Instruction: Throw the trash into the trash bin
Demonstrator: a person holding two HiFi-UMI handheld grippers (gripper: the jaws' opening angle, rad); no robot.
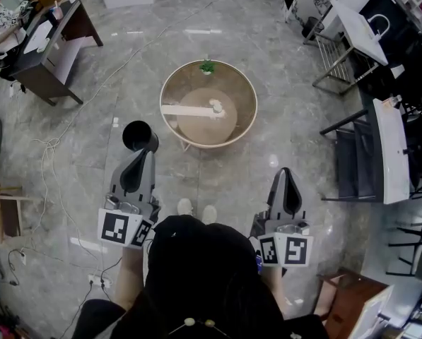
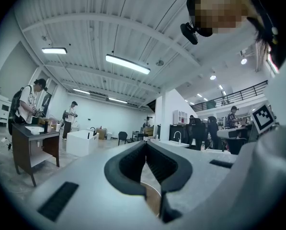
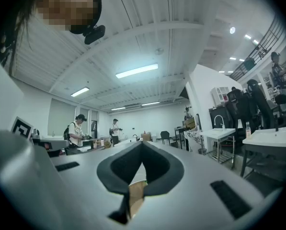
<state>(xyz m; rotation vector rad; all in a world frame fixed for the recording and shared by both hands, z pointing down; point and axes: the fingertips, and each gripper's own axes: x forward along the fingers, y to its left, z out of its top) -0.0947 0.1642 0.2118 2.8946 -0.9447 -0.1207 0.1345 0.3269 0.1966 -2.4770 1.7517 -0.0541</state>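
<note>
The left gripper (image 2: 145, 143) has its jaws pressed together tip to tip with nothing between them, and the right gripper (image 3: 141, 144) is the same: closed and empty. Both point level, out across the room, not down at anything.

Seen from the head view, the black trash bin (image 1: 139, 135) stands upright on the grey floor just past the tip of the left gripper, its mouth open and dark inside. Beyond it is a low round surface (image 1: 237, 83) with a raised rim. Near its middle lies a small crumpled white piece of trash (image 1: 215, 106), right at the end of a flat white strip (image 1: 184, 110), and a small green plant (image 1: 208, 67) sits at the far edge. The right gripper is well apart from both bin and surface.

The task looks barely begun — the trash lies on the surface and neither gripper is near it. What is left is all of it: reach forward, open one pair of jaws, close on the crumpled piece, carry it back to the bin and let go. Whether the strip also counts as trash cannot be told.
</note>
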